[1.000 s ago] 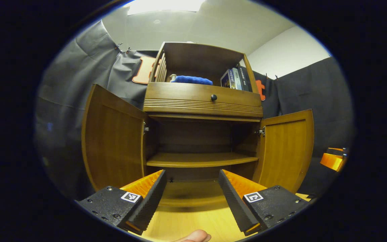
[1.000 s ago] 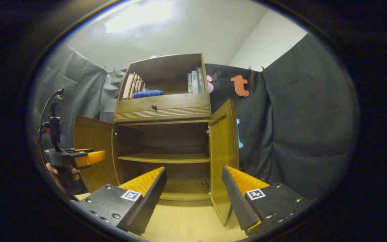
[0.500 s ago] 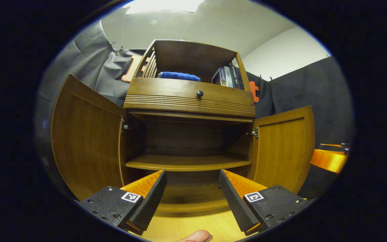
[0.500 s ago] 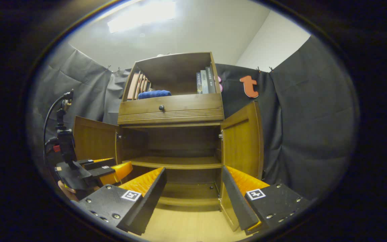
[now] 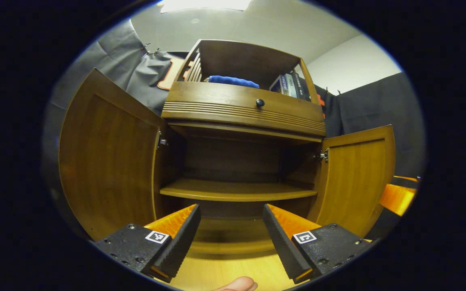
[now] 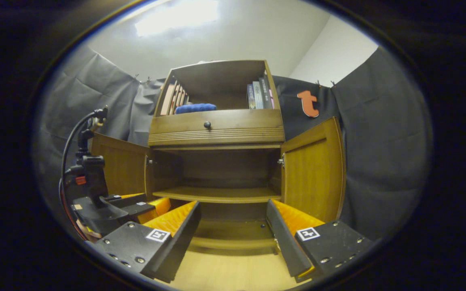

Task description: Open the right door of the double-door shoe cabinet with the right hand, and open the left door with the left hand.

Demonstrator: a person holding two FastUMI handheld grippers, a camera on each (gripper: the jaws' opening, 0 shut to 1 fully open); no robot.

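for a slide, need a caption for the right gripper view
Open right gripper faces the shoe cabinet, both doors open.

The shoe cabinet (image 5: 241, 113) is brown wood with a smooth, slightly glossy varnish; its left door (image 5: 107, 161) and right door (image 5: 358, 173) show clear grain. Small metal hinges (image 5: 323, 155) sit at the doors' inner edges. Above the drawer lies a soft blue cloth (image 5: 233, 81). Below the cabinet, the floor (image 6: 233, 270) is pale smooth wood. The left tongs (image 5: 229, 230) have ribbed matt pads.
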